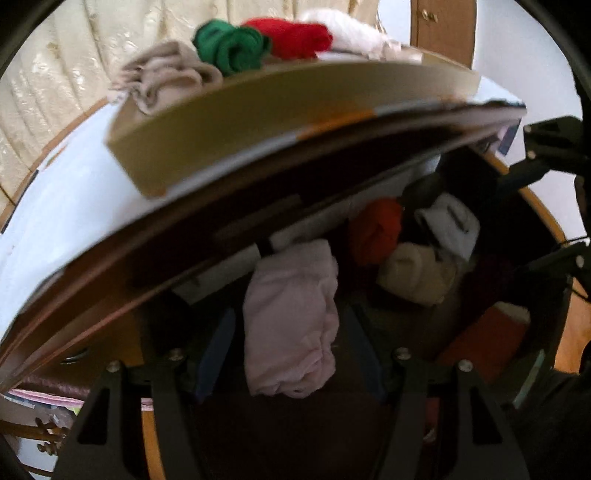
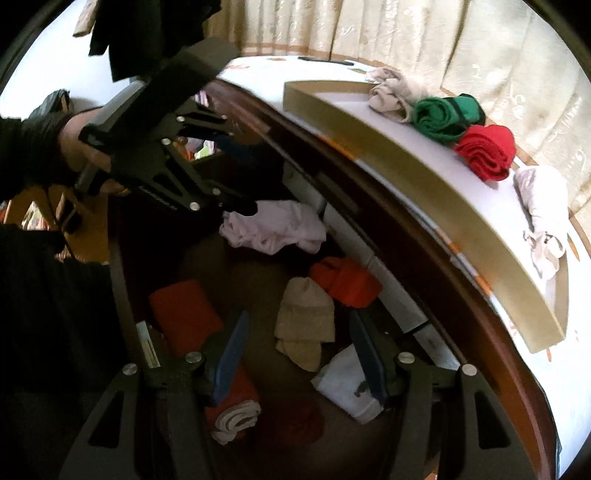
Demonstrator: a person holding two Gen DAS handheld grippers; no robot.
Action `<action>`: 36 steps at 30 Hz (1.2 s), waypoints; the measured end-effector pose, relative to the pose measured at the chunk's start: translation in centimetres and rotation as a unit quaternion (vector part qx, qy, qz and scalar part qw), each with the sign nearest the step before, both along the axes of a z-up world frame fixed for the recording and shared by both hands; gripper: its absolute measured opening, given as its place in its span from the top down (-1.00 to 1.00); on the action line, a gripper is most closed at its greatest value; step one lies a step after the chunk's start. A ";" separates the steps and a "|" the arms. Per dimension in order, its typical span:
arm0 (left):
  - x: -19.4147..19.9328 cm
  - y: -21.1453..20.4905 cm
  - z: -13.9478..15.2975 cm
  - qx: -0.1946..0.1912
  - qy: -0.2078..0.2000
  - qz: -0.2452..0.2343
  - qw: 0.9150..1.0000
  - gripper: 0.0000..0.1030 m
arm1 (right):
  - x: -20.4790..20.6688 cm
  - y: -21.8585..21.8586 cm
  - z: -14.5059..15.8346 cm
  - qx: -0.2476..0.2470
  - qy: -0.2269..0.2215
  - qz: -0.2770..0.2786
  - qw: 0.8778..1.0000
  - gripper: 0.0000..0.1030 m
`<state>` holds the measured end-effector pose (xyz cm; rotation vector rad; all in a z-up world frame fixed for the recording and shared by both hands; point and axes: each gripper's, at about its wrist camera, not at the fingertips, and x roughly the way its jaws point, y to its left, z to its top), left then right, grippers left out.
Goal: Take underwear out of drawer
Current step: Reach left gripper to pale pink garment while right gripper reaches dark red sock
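Left gripper (image 1: pixel 288 354) is down in the open drawer (image 2: pixel 122 236), and between its blue pads sits a pale pink underwear bundle (image 1: pixel 291 321). The pads stand either side of the cloth; whether they actually press it, I cannot tell. From the right wrist view that same bundle (image 2: pixel 275 227) shows right at the tips of the left gripper (image 2: pixel 240 177), near the drawer's back edge.

Right gripper (image 2: pixel 299 354) hovers over the drawer with fingers spread wide, nothing between them.

Inside the drawer: an orange roll (image 2: pixel 345 280) by the far wall, a beige folded piece (image 2: pixel 304 321) just beside it, a white piece (image 2: pixel 347 387) near the right finger, and a red-orange piece (image 2: pixel 184 317) on the left side with a white roll (image 2: pixel 236 421) touching its lower end.

Up on the white tabletop (image 2: pixel 258 74) sits a shallow tan tray (image 2: pixel 406 155). In it, in a row: a beige bundle (image 2: pixel 391 92), a green roll (image 2: pixel 443 114), a red roll (image 2: pixel 487 151) touching the green, and a white bundle (image 2: pixel 543 210) at the end. Cream curtains (image 2: pixel 406 33) hang behind.
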<state>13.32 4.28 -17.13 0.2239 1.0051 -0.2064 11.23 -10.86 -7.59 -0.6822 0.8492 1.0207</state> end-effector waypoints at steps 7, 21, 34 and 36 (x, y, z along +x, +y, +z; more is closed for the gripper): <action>1.1 -0.5 -1.6 0.006 0.032 -0.010 0.999 -0.23 | -0.8 0.4 -1.4 -0.014 0.003 0.029 0.999 -0.15; 1.5 -2.1 -4.0 0.034 0.080 -0.034 0.996 -0.23 | -0.3 1.4 -4.0 -0.023 0.019 0.060 0.998 -0.15; 1.8 -3.0 -6.8 0.059 0.138 -0.033 0.988 0.53 | -0.2 1.2 -4.9 -0.062 0.010 0.106 0.992 -0.15; 1.6 -3.2 -6.8 0.060 0.137 -0.039 0.988 0.69 | -0.1 1.3 -5.0 -0.066 0.015 0.110 0.992 -0.15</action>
